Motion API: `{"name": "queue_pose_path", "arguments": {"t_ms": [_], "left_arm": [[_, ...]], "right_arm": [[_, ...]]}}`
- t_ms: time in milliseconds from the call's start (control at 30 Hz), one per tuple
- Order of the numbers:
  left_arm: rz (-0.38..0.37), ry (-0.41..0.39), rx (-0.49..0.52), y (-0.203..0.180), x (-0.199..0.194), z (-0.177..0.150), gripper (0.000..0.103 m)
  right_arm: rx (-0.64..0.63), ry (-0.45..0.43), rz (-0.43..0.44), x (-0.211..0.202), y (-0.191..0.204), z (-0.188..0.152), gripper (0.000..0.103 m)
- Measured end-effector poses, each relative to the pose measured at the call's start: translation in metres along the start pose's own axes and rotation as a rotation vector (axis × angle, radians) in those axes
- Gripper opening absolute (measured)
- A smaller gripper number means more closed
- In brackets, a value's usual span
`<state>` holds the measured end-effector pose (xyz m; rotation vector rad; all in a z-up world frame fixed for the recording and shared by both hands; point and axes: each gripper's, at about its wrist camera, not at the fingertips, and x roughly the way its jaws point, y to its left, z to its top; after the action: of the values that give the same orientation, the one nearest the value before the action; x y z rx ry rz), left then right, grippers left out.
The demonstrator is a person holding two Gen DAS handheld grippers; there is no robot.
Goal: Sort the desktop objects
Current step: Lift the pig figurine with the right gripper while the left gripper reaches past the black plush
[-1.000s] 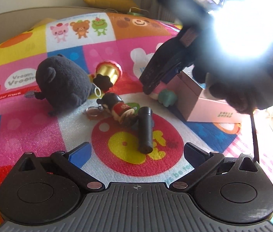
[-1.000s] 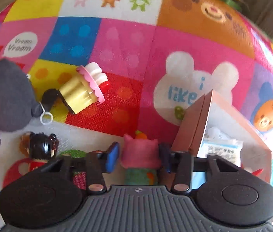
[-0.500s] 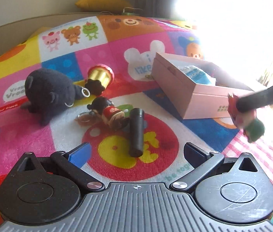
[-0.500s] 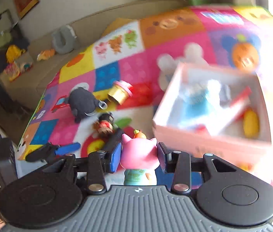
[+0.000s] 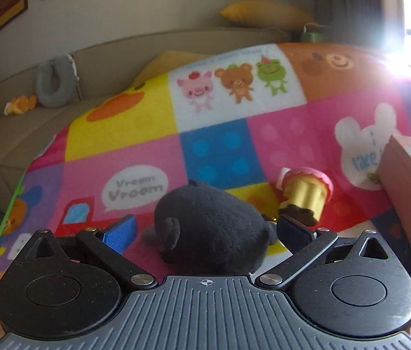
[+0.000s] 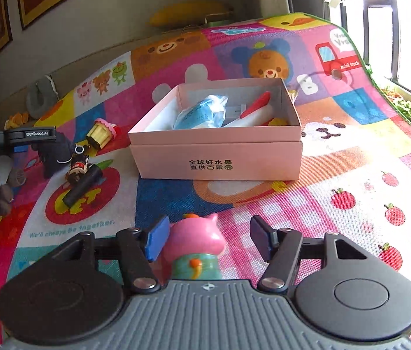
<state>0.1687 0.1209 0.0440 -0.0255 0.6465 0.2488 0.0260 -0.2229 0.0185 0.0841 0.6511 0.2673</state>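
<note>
Left wrist view: the left gripper (image 5: 205,233) has its jaws spread wide on either side of the black plush toy (image 5: 210,227), which fills the gap from the blue pad at 9 o'clock to the dark pad at 3 o'clock. Whether either pad already presses the fabric cannot be told. The plush lies on the patterned mat (image 5: 124,122), its long axis running roughly 9-to-3, crosswise to the jaws' line of approach. Just beyond the right pad, at 1 o'clock, lies the toy cupcake (image 5: 307,189), tipped on its side. Farther out at 3 o'clock stands the wall of the pink box (image 5: 403,192).

Right wrist view: the right gripper (image 6: 208,240) has its jaws apart, with the pink pig figure (image 6: 193,242) between them, close against the blue pad and clear of the other, so apparently not clamped. The pink box (image 6: 217,157) sits at 12 o'clock, well apart, open-topped and already holding packets.

Judgement: the left hand is the nearer to the plush; closing across its short axis should suffice. The pig seems to rest short of the box rather than in it.
</note>
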Motion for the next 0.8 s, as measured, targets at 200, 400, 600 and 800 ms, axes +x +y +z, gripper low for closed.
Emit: {"name": "queue_pose_path", "arguments": {"t_ms": [200, 400, 600, 800], "left_arm": [[-0.031, -0.021, -0.007, 0.004, 0.004, -0.007, 0.085], [-0.090, -0.091, 0.087, -0.015, -0.037, -0.003, 0.083], [-0.396, -0.191, 0.216, -0.072, -0.080, 0.015, 0.090], [-0.428, -0.205, 0.242, -0.095, -0.082, 0.009, 0.097]], "right_arm": [[0.091, -0.049, 0.004, -0.002, -0.017, -0.018, 0.077], [0.149, -0.070, 0.024, -0.002, -0.028, -0.019, 0.078], [0.126, -0.074, 0.025, -0.002, -0.023, -0.020, 0.081], [0.142, -0.087, 0.016, -0.004, -0.026, -0.022, 0.090]]}}
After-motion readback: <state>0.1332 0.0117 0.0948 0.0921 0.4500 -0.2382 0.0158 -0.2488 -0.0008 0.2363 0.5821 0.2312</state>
